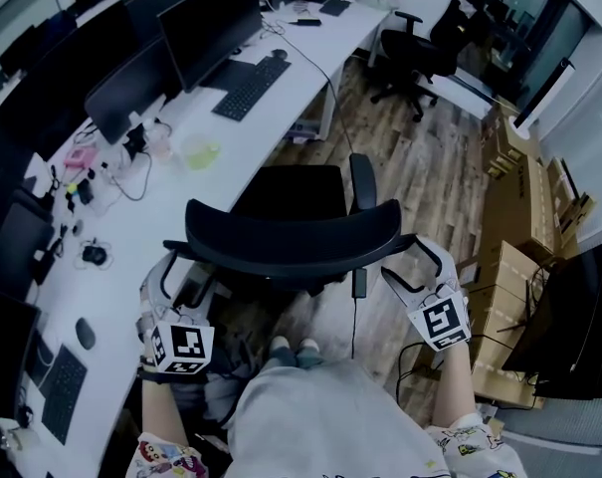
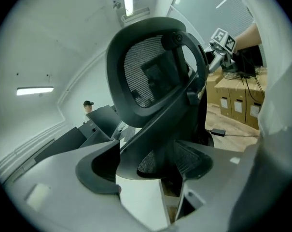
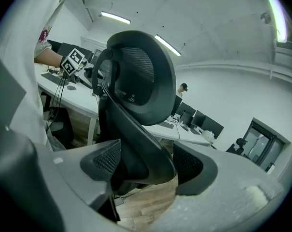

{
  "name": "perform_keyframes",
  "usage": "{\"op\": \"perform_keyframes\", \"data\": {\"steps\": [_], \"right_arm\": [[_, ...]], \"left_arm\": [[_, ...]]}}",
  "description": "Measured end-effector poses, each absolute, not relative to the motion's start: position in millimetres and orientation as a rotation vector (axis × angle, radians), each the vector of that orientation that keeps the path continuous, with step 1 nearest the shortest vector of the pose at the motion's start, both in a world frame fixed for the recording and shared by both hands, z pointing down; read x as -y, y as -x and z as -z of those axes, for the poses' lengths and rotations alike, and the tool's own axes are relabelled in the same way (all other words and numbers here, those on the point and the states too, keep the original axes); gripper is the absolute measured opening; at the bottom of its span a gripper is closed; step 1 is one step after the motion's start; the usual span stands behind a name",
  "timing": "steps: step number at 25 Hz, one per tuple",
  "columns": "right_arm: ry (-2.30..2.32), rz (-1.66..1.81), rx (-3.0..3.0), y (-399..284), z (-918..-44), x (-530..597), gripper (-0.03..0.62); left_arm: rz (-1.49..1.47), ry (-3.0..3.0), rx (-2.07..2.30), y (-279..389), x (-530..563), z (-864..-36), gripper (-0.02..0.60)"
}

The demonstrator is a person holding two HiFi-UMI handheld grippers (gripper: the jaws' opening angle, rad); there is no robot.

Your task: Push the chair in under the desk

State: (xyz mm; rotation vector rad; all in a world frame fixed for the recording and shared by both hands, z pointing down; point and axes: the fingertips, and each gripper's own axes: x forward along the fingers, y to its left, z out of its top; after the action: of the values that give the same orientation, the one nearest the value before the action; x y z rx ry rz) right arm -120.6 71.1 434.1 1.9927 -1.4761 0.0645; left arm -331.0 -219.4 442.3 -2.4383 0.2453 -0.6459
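In the head view we are holding the chair (image 1: 301,239) by both ends of its backrest, the left gripper (image 1: 169,275) and right gripper (image 1: 412,262) each pinching the rim, while the seat is sitting just beside the table (image 1: 281,108) edge, not yet under it. An uneven shove could be swivelling the chair, the armrest (image 1: 362,182) could be catching the table edge, and the cable (image 1: 353,332) could be snagging a wheel. The base and wheels are hiding beneath the seat. In the left gripper view the jaws are clamping the curved frame of the chair (image 2: 150,76), which we are judging slippery, and the contact is lying in shadow. In the right gripper view the jaws are likewise squeezing the chair (image 3: 141,76) frame, and the floor below is being cut off.
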Motion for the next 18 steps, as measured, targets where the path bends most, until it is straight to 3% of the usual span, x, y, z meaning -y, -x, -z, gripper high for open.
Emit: {"op": "perform_keyframes", "data": {"steps": [11,18], "right_arm": [[-1.846,-0.05,1.409,103,-451,-65,0.334],[-1.876,-0.006,1.376,95,-447,-62,0.293]], "left_arm": [[0.677,2.257,-0.176,310,237,-452,0.364],[0.638,2.219,-0.178,303,243,-448,0.311]]}}
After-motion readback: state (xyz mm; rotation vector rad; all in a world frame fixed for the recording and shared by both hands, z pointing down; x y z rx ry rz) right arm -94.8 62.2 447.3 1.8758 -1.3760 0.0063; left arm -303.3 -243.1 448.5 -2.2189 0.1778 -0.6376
